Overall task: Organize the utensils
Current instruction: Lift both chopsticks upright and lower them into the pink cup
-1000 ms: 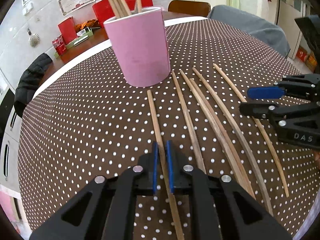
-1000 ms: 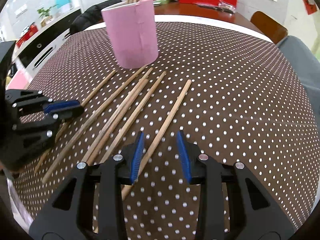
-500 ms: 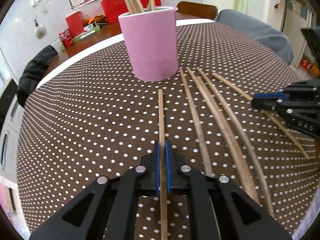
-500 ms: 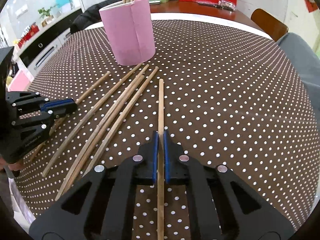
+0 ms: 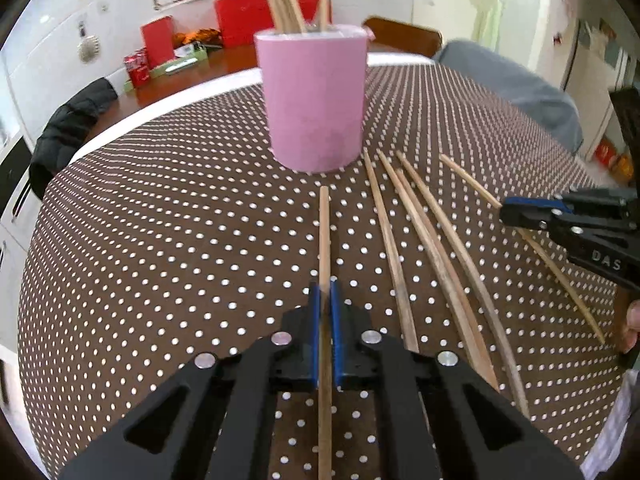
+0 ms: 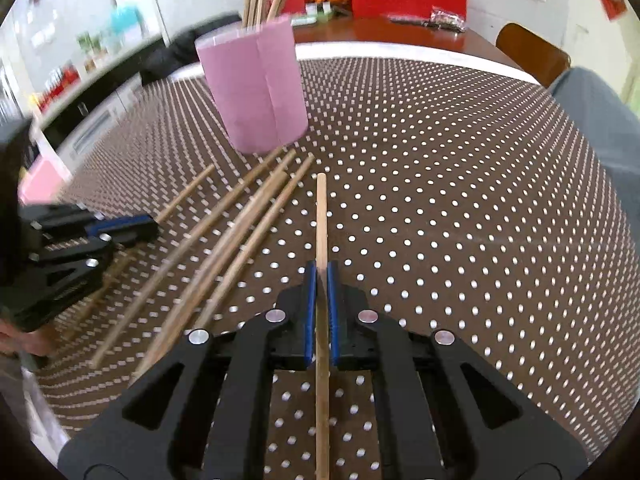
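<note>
in each hand we have a claw clenched on one wooden chopstick: the left claw [image 5: 325, 312] grips its chopstick [image 5: 324, 236], the right claw [image 6: 319, 292] its own [image 6: 321, 220]. four more chopsticks [image 5: 416, 232] lie between them on the dotted table [image 5: 160, 240]. beyond stands the pink cup [image 5: 314, 100]; we should lift clear, tip each stick upright, then lower into it without knocking it.

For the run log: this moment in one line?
left claw: shut on chopstick | right claw: shut on chopstick | cup: upright, sticks inside | loose sticks: on table
</note>
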